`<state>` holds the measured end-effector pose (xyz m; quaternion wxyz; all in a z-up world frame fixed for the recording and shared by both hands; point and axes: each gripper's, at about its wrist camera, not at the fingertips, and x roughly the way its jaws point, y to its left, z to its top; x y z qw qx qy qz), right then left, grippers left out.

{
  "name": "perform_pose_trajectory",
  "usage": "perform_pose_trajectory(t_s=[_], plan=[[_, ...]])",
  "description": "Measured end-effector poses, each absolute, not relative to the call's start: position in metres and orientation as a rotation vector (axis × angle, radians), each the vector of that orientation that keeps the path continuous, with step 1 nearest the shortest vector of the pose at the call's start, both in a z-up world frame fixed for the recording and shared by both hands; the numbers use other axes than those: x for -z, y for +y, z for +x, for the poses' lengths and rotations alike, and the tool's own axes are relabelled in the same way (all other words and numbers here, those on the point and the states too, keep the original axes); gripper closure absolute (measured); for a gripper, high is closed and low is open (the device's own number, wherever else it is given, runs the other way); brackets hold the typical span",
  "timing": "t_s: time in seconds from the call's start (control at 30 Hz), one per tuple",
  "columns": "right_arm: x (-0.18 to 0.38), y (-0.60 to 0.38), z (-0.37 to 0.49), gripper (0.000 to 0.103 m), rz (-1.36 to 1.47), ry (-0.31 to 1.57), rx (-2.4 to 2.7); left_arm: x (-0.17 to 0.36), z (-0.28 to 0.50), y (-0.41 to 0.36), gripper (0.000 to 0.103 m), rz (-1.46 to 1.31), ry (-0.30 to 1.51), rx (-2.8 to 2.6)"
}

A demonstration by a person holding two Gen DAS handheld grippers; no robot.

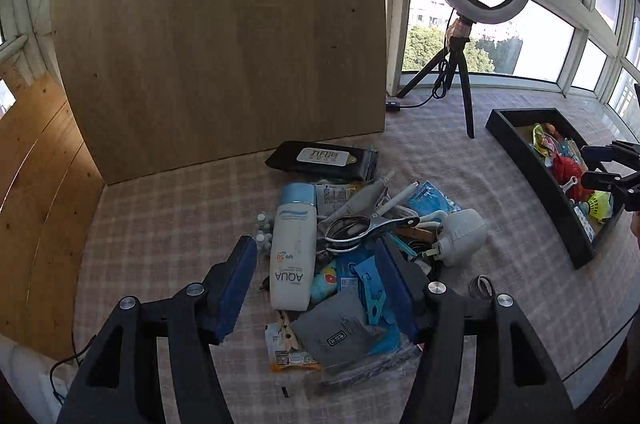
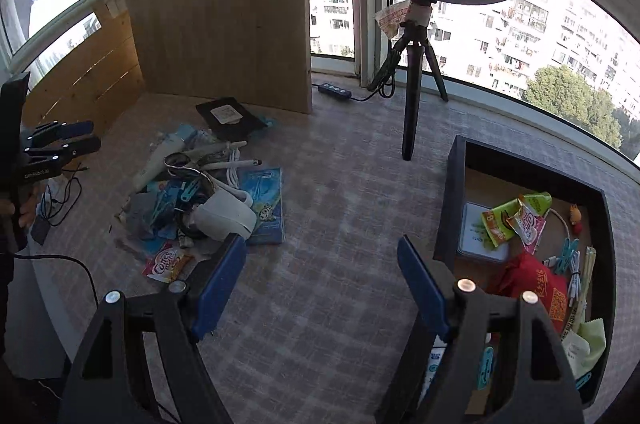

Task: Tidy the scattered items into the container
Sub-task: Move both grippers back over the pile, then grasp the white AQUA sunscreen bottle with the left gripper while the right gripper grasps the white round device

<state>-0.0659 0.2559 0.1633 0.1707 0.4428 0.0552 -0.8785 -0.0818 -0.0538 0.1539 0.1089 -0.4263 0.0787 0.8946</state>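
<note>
A pile of scattered items lies on the checked tablecloth: a white AQUA sunscreen bottle, a black wipes pack, a large metal clip, a white plug adapter, a grey pouch and a blue peg. My left gripper hovers open over this pile, gripping nothing. The black tray at the right holds a red bag, snack packets and several small things. My right gripper stands open and empty over bare cloth between pile and tray.
A ring light on a black tripod stands behind, between pile and tray. An upright wooden board backs the pile, with a second board to its left. A power strip lies by the window. Cables hang off the table's left edge.
</note>
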Motion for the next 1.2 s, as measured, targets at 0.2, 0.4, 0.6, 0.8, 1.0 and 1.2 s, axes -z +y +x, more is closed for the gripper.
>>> perform_pose_trajectory(t_s=[0.2, 0.4, 0.6, 0.8, 1.0, 1.2], plan=[[-0.132, 0.21, -0.074, 0.026, 1.261, 0.344, 2.359, -0.117, -0.095, -0.068, 0.045, -1.339, 0.262, -2.6], [-0.101, 0.194, -0.097, 0.026, 1.331, 0.367, 2.275, -0.088, -0.121, -0.064, 0.046, -1.405, 0.291, -2.51], [-0.083, 0.187, -0.118, 0.026, 1.371, 0.355, 2.211, -0.07, -0.148, -0.065, 0.052, -1.45, 0.311, -2.456], [-0.073, 0.174, -0.129, 0.026, 1.357, 0.394, 2.132, -0.061, -0.168, -0.05, 0.049, -1.446, 0.412, -2.348], [-0.068, 0.158, -0.136, 0.025, 1.331, 0.409, 2.059, -0.048, -0.175, -0.046, 0.048, -1.479, 0.44, -2.292], [-0.058, 0.14, -0.143, 0.025, 1.34, 0.424, 1.998, -0.046, -0.175, -0.05, 0.063, -1.476, 0.436, -2.299]])
